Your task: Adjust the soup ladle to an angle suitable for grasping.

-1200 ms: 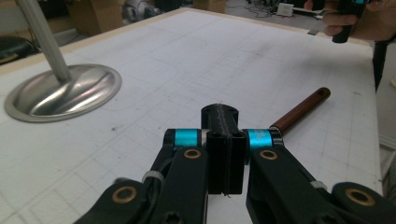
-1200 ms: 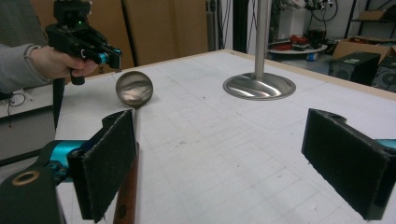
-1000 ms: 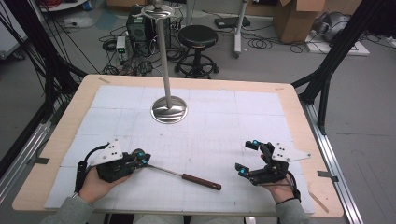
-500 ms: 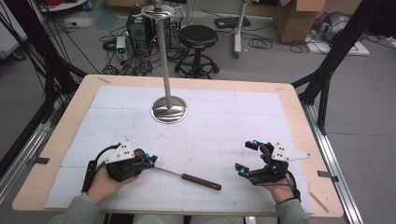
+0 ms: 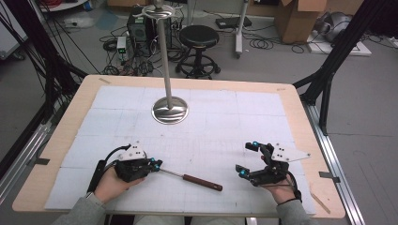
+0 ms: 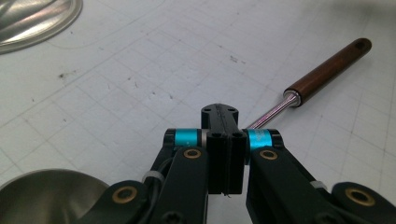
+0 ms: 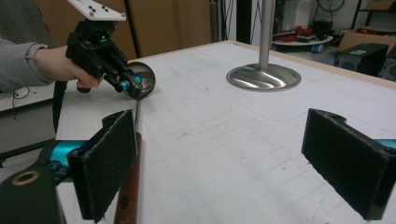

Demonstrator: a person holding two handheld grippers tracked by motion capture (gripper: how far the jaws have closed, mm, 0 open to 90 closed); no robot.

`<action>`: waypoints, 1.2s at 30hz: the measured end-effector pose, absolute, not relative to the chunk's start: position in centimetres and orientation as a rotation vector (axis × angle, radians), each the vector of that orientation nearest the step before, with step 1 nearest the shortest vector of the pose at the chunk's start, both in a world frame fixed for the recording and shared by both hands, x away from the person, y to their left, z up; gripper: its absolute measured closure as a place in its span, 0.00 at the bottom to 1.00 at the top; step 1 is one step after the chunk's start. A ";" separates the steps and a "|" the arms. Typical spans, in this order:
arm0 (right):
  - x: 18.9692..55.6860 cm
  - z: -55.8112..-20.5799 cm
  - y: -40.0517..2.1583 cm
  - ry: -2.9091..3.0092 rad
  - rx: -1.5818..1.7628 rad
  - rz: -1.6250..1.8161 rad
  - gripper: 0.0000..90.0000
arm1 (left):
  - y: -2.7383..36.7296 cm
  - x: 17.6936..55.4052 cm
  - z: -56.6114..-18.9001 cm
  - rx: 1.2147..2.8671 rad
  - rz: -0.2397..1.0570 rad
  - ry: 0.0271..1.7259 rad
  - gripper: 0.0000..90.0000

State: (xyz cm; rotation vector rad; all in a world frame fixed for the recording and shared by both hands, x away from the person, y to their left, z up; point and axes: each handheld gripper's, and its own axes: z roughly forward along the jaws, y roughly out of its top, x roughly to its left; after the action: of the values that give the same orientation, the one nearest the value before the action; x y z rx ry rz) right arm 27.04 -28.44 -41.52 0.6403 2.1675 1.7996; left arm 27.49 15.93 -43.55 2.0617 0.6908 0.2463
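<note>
A ladle lies on the white mat, its brown wooden handle (image 5: 202, 182) toward the right and a thin steel shaft (image 5: 171, 173) running left. Its steel bowl (image 6: 46, 198) sits under my left gripper (image 5: 156, 165). The left gripper's jaws are pressed together right over the shaft where it leaves the bowl (image 7: 142, 77). I cannot tell whether the shaft is pinched. In the left gripper view the shaft comes out from behind the tips toward the handle (image 6: 329, 70). My right gripper (image 5: 247, 159) rests open at the front right, nothing between its pads (image 7: 105, 161).
A steel stand with a round base (image 5: 170, 111) and an upright pole rises at the mat's middle back. The wooden table edge (image 5: 324, 206) frames the mat. A stool, cables and boxes are on the floor beyond.
My left gripper has slid a little to the right along the ladle's shaft and sunk slightly. The ladle's handle end has stayed put. The right gripper has not moved.
</note>
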 end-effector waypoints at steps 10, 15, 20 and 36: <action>27.0 -41.5 -28.4 2.173 0.647 1.799 0.10 | 15.5 28.0 -44.3 2.107 0.268 0.706 1.00; 27.0 -41.6 -28.4 2.174 0.645 1.798 0.10 | 15.4 28.2 -44.5 2.113 0.277 0.716 1.00; 27.1 -41.6 -28.4 2.174 0.636 1.796 0.10 | 15.3 28.2 -44.6 2.122 0.302 0.718 1.00; 27.1 -41.6 -28.3 2.185 0.639 1.798 0.10 | 15.5 27.4 -44.6 2.185 0.360 0.715 1.00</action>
State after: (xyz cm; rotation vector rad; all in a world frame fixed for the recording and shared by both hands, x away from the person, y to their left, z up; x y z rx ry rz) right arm 27.05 -28.35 -41.61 0.6390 2.1851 1.7979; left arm 27.44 15.54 -44.64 2.1852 0.7147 0.3601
